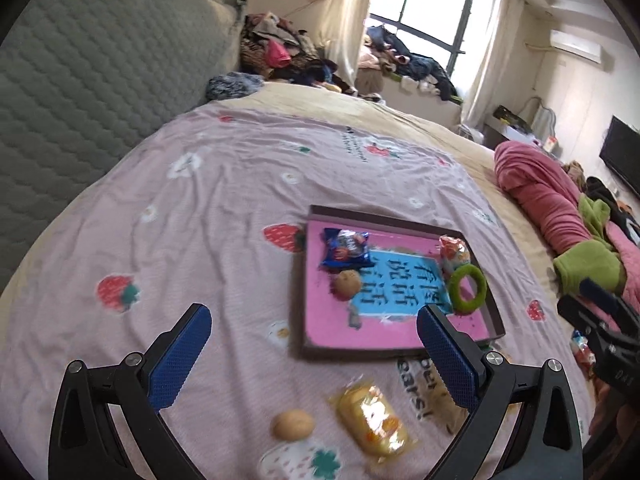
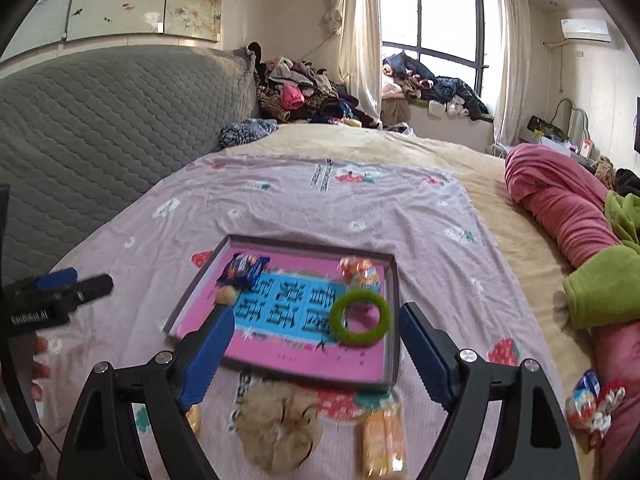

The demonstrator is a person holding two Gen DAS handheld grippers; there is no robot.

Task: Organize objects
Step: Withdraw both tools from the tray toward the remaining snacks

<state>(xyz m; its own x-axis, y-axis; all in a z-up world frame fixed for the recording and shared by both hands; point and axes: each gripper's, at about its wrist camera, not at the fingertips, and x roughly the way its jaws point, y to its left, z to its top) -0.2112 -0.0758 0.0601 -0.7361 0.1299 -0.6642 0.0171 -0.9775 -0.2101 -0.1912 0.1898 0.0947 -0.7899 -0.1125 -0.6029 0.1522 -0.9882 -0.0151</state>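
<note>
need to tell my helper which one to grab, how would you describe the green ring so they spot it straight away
On the bed's strawberry-print sheet lies a shallow pink tray with a blue label. The green ring lies flat in the tray by its right wall, just below an orange snack packet. It is the only fuzzy, open-centred thing there.

My other gripper's black body [image 2: 34, 314] carries white lettering that looks like "GenRobot.AI". The blue panel [image 1: 400, 284] inside the shallow pink tray [image 1: 340, 332] bears large black Chinese characters, too blurred for me to read. The pink strawberry-print sheet [image 1: 416, 394] shows dark letters, roughly "ears!".
</note>
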